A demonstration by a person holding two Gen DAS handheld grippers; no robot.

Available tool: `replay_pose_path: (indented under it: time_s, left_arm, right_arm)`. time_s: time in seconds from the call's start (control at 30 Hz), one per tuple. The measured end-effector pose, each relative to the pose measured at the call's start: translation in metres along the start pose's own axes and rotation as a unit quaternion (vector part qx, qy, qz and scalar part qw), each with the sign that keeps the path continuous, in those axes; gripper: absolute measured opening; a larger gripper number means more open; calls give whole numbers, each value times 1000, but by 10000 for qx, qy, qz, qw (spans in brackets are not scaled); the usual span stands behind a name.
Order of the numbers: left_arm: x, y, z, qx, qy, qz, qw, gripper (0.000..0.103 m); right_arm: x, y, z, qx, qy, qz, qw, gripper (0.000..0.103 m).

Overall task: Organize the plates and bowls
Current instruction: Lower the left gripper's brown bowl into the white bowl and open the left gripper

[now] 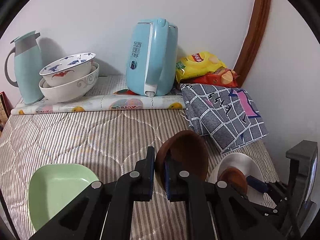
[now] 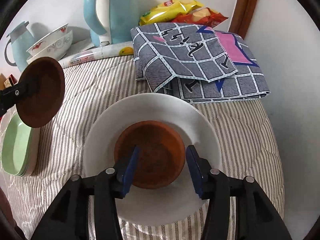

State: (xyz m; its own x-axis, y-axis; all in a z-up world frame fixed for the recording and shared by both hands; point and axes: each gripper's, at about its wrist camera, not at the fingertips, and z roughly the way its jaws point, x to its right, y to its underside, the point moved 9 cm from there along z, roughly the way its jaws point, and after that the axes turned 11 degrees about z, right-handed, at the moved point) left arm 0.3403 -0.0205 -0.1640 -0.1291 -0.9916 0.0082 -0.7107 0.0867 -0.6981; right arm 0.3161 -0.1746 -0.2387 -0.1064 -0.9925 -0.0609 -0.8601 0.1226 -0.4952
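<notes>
My left gripper [image 1: 159, 170] is shut on the rim of a brown wooden bowl [image 1: 186, 156] and holds it tilted above the striped cloth; the bowl also shows in the right wrist view [image 2: 43, 94]. My right gripper [image 2: 162, 168] is open over a second brown bowl [image 2: 152, 154] that sits on a white plate [image 2: 152, 112], its fingers on either side of the bowl. The plate with this bowl shows in the left wrist view [image 1: 240, 162]. A green square dish [image 1: 58, 188] lies at the left, also seen in the right wrist view [image 2: 16, 146].
Two stacked white patterned bowls [image 1: 70, 78], a teal thermos jug [image 1: 26, 66] and a blue kettle [image 1: 152, 58] stand at the back by the wall. A folded grey checked cloth [image 2: 200, 60] and snack bags [image 2: 180, 10] lie at the back right.
</notes>
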Motion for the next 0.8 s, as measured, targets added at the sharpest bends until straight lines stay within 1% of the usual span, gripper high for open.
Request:
replay_pose_path:
  time_s: [0.03, 0.13, 0.27, 0.43, 0.57, 0.8]
  left_arm:
    - [1, 0, -1, 9, 5, 3, 10000, 9]
    - [4, -1, -7, 38, 26, 14, 10000, 9]
    - [10, -2, -15, 89, 41, 54, 9999, 9]
    - [20, -3, -25, 156, 76, 88, 9998, 9]
    - [33, -2, -30, 171, 133, 135, 9997, 9]
    - [58, 3, -32, 130, 255, 240, 9993, 9]
  right_arm:
    - [0, 0, -3, 27, -7, -7, 10000, 55]
    - [0, 0, -12, 120, -61, 36, 9999, 55]
    - [3, 0, -31, 252, -235, 193, 9992, 55]
    - [18, -3, -55, 482, -319, 423, 9974, 55]
    - [39, 0, -73, 626, -346, 658, 9953, 55]
    - [82, 10, -87, 801, -175, 989, 9917, 55]
